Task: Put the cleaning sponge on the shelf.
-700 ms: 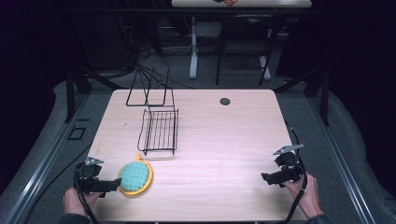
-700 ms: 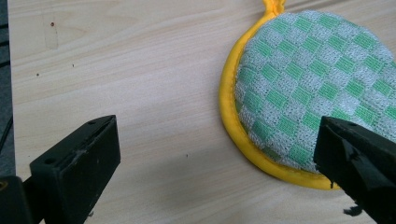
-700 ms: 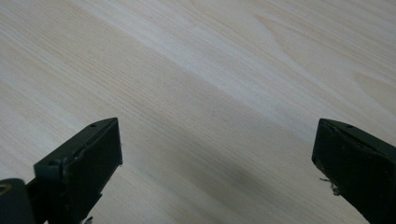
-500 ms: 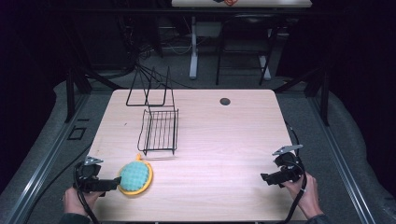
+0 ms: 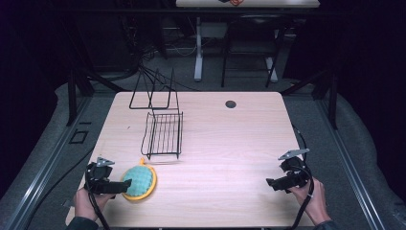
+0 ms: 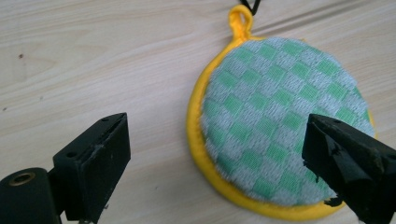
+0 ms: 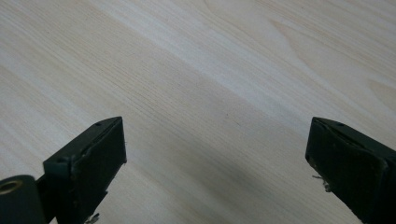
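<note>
A round potholder (image 5: 139, 182) with a green and white checked face, yellow rim and yellow loop lies flat near the table's front left. In the left gripper view the potholder (image 6: 280, 126) lies between the jaws, toward the right one. My left gripper (image 5: 125, 186) is open at its left edge, low over the wood; in its own view the left gripper (image 6: 217, 154) has one jaw beside the rim and the other over the checked face. My right gripper (image 5: 269, 182) is open at the front right, and the right gripper (image 7: 217, 154) holds nothing above bare wood.
A black wire rack (image 5: 163, 134) lies on the light wood table (image 5: 230, 143) behind the potholder, with a wire frame (image 5: 152, 91) standing at the back edge. A small dark disc (image 5: 231, 104) sits at the back centre. Dark floor surrounds the table.
The left gripper has crept slightly toward the potholder. The right gripper and the other objects have stayed where they were.
</note>
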The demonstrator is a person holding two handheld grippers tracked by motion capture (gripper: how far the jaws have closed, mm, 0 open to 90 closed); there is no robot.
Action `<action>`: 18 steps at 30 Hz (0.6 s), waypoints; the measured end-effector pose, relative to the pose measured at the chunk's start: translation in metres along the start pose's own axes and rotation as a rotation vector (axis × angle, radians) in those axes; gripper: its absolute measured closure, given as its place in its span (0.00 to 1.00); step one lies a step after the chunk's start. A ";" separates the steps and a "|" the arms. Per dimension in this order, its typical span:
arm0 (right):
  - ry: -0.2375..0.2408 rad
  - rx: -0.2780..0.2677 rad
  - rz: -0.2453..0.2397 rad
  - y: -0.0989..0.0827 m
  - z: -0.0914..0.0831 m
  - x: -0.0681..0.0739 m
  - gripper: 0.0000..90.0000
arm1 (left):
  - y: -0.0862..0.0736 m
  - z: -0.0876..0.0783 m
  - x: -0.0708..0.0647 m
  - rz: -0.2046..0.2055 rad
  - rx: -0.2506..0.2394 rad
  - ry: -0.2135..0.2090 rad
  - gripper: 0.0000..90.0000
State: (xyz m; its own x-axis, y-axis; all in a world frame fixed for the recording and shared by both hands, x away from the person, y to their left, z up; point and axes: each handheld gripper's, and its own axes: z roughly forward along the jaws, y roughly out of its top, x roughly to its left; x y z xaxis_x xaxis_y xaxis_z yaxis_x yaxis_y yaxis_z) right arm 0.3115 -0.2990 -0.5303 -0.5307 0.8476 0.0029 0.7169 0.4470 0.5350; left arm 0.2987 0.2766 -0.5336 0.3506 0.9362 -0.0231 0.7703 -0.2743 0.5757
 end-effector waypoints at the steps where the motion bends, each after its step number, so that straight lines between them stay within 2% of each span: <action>1: 0.000 -0.003 -0.001 0.000 0.001 0.000 0.05 | 0.002 0.002 -0.002 0.006 0.002 -0.004 0.09; 10: 0.005 -0.004 -0.001 0.001 0.001 0.001 0.06 | 0.017 0.015 -0.007 -0.002 0.008 -0.039 0.17; 17: 0.009 0.003 -0.002 0.001 0.002 0.001 0.07 | 0.022 0.021 -0.005 0.017 0.022 -0.036 0.32; 18: 0.010 0.004 0.001 0.001 0.002 0.001 0.07 | 0.022 0.022 -0.006 0.010 0.027 -0.039 0.34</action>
State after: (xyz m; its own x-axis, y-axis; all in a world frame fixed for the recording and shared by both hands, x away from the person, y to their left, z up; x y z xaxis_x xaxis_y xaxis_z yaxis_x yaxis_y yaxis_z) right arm 0.3126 -0.2973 -0.5317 -0.5342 0.8453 0.0118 0.7195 0.4473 0.5313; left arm 0.3253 0.2603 -0.5392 0.3780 0.9245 -0.0497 0.7807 -0.2894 0.5539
